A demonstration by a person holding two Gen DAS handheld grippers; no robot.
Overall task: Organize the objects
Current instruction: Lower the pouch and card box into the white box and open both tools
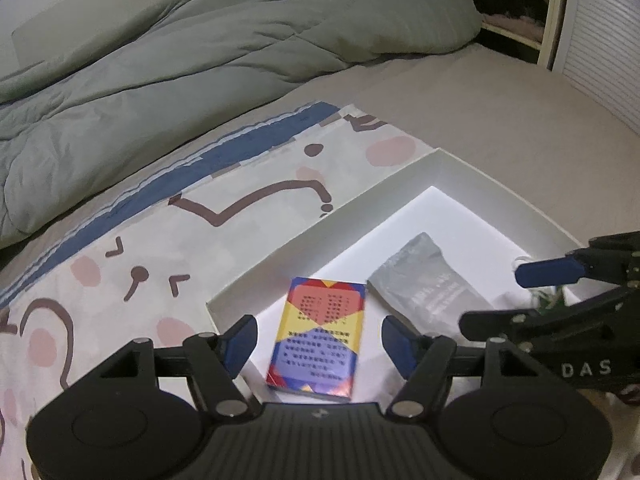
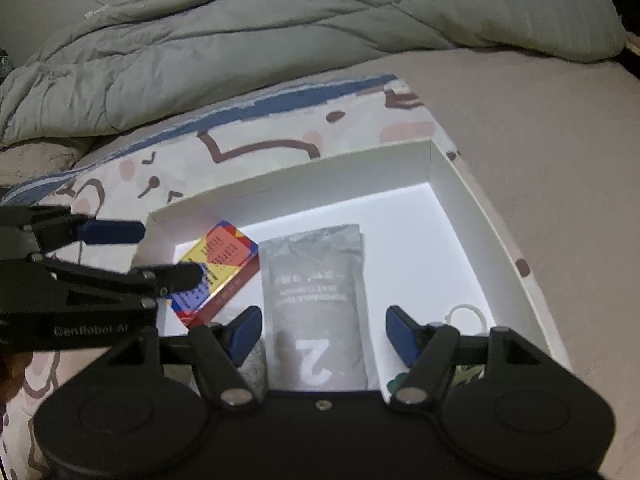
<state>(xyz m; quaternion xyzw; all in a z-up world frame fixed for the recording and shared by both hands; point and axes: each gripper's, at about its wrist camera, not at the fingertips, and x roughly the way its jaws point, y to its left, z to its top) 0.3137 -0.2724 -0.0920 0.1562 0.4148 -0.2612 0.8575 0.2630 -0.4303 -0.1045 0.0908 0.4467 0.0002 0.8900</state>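
Observation:
A shallow white box (image 1: 320,224) (image 2: 480,208) lies on the bed. In it lie a colourful card pack (image 1: 318,336) (image 2: 224,256) and a grey pouch (image 1: 428,284) (image 2: 316,304). My left gripper (image 1: 318,344) is open, its fingers on either side of the card pack just above it. My right gripper (image 2: 324,336) is open over the near end of the grey pouch. A small white ring (image 2: 464,316) and something green (image 2: 468,372) lie in the box near the right finger. Each gripper shows in the other's view, the right one (image 1: 548,292) and the left one (image 2: 132,252).
The box rests on a cartoon-printed cloth (image 1: 160,240) (image 2: 248,140) over a beige sheet (image 1: 500,112). A rumpled grey-green duvet (image 1: 180,60) (image 2: 280,24) fills the far side. A white slatted panel (image 1: 600,40) stands at the right.

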